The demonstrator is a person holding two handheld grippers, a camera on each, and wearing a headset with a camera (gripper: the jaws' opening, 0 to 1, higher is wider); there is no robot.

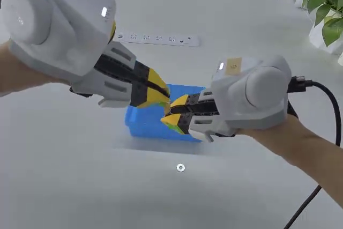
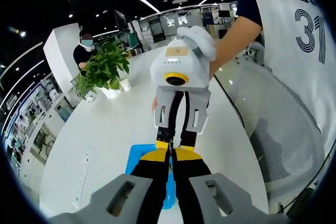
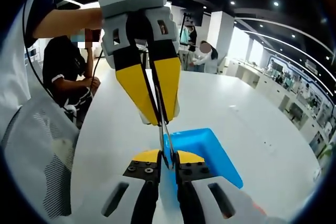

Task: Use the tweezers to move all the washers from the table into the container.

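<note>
Left gripper point(image 1: 164, 100): clenched on the tweezers point(image 3: 164, 140), which run out past its yellow jaws.
Right gripper point(image 1: 172, 116): jaws drawn in narrow around the tweezers' far end; I cannot tell whether they actually pinch.
Both grippers: tip to tip over the blue container point(image 1: 143, 126).
Washer point(image 1: 180, 168): flat on the white table point(image 1: 80, 186), near the container, outside it.

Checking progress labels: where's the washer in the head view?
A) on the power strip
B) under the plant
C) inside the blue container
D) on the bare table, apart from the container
D: the washer lies flat on the white table, on the near side of the blue container and not touching it.
</note>
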